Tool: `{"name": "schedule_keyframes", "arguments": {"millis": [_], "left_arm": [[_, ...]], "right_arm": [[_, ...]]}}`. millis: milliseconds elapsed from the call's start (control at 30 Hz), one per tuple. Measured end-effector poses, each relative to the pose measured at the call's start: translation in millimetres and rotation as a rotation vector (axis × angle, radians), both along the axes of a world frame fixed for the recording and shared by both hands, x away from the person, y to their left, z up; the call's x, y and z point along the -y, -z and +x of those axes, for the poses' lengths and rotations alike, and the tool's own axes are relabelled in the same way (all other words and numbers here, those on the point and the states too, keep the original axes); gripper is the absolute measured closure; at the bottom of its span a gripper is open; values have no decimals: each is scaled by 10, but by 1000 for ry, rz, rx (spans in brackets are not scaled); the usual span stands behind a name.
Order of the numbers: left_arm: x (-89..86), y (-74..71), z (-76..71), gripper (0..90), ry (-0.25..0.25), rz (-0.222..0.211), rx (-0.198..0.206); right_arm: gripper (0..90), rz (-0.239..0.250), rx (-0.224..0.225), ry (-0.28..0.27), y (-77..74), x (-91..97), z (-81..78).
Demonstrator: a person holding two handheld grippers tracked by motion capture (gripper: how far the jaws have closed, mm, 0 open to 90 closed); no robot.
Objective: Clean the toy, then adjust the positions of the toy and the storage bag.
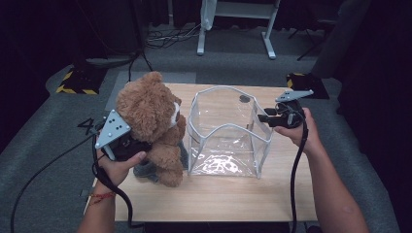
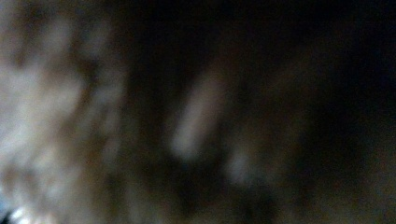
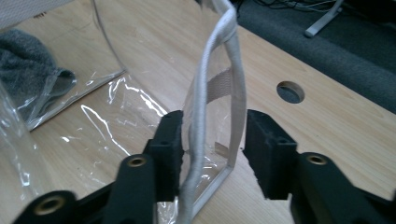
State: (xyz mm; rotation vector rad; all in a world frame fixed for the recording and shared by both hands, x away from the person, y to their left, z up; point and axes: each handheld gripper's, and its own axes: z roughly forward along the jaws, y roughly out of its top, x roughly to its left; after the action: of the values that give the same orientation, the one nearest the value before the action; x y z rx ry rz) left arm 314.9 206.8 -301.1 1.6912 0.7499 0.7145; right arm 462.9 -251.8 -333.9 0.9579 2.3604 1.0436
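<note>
Your left gripper (image 1: pixel 127 144) is buried in the teddy bear (image 1: pixel 150 121) at the left of the bench (image 1: pixel 214 194); the bear stands upright, just left of the clear bag (image 1: pixel 228 133), not yet in it. From the pictures I cannot tell how those jaws stand, since fur blurs the left gripper view. Your right gripper (image 3: pixel 212 144) has its jaws spread around the bag's white-trimmed right edge (image 3: pixel 233 70), pads not pressing. The bag stands open and empty, so lifting the bear over the near rim is left. A grey cloth (image 1: pixel 144 170) lies under the bear.
</note>
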Motion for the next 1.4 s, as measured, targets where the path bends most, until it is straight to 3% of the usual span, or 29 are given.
{"name": "schedule_keyframes", "arguments": {"millis": [300, 533, 633, 667, 733, 833, 1000, 1067, 1200, 1400], "left_arm": [[34, -54, 96, 415, 10, 11, -2], [-19, -85, 195, 417, 9, -18, 1], [-21, -87, 257, 418, 3, -11, 0], [-26, -89, 280, 418, -1, -9, -1], [-34, -101, 314, 419, -1, -19, -2], [-34, -132, 352, 420, 0, -34, 7], [29, -151, 391, 420, 10, -29, 22], [52, -146, 409, 420, 16, -24, 19], [94, -138, 454, 422, 16, -21, 23], [67, -240, 538, 429, 5, -52, 37]], "right_arm": [[286, 53, 62, 13, -116, 143, -110], [214, 86, 107, 21, -149, 340, -196], [219, 73, 174, 42, -174, 456, -295], [262, 100, 193, 27, -188, 509, -335], [236, 158, 195, -7, -210, 608, -404], [223, 167, 201, 15, -178, 733, -485], [194, 133, 179, 33, 71, 887, -525], [189, 122, 143, 35, 229, 913, -519], [190, 54, 82, 20, 595, 892, -496], [191, 6, -22, -1, 1077, 855, -443]]}}
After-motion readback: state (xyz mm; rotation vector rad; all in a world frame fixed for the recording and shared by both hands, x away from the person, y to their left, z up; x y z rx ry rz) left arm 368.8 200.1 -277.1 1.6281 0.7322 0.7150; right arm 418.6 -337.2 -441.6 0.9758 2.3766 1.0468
